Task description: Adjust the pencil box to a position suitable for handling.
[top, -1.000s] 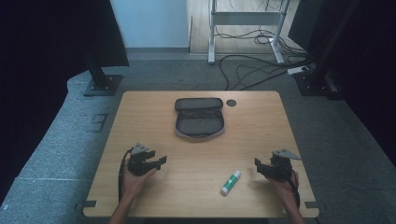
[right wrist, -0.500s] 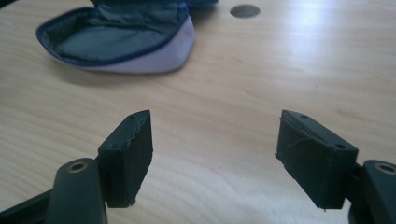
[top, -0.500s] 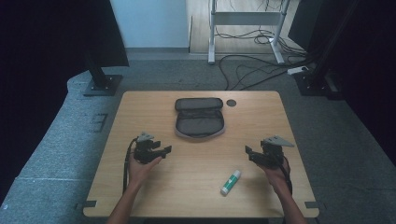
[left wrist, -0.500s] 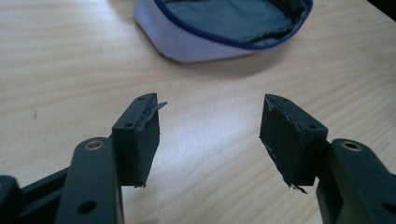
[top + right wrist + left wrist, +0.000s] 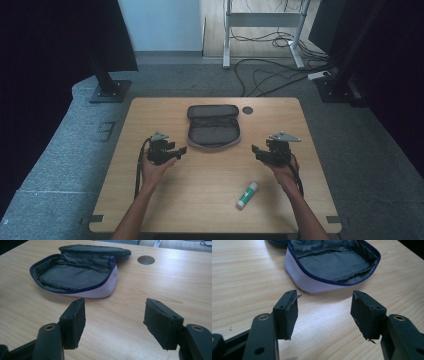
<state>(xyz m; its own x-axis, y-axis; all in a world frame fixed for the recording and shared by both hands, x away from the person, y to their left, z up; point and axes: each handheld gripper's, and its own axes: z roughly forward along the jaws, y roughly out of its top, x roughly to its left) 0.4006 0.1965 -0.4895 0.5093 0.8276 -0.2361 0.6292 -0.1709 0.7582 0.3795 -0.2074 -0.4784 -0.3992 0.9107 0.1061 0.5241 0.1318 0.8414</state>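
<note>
Centrally, toward the far edge of the desk [image 5: 150, 210], lies the pouch [image 5: 214, 131], unzipped, its lid flap folded back on the far side, grey lining exposed; left tongs [image 5: 181, 150] hover just left of its near corner, jaws apart with nothing between them; right tongs [image 5: 256, 150] hover to its right, jaws likewise apart and empty, having just been closing; bare wood separates each from the pouch; a green-and-white glue stick [image 5: 247, 195] lies nearer, right of centre; a round cable hole [image 5: 247, 110] sits beside the pouch's far right corner.
</note>
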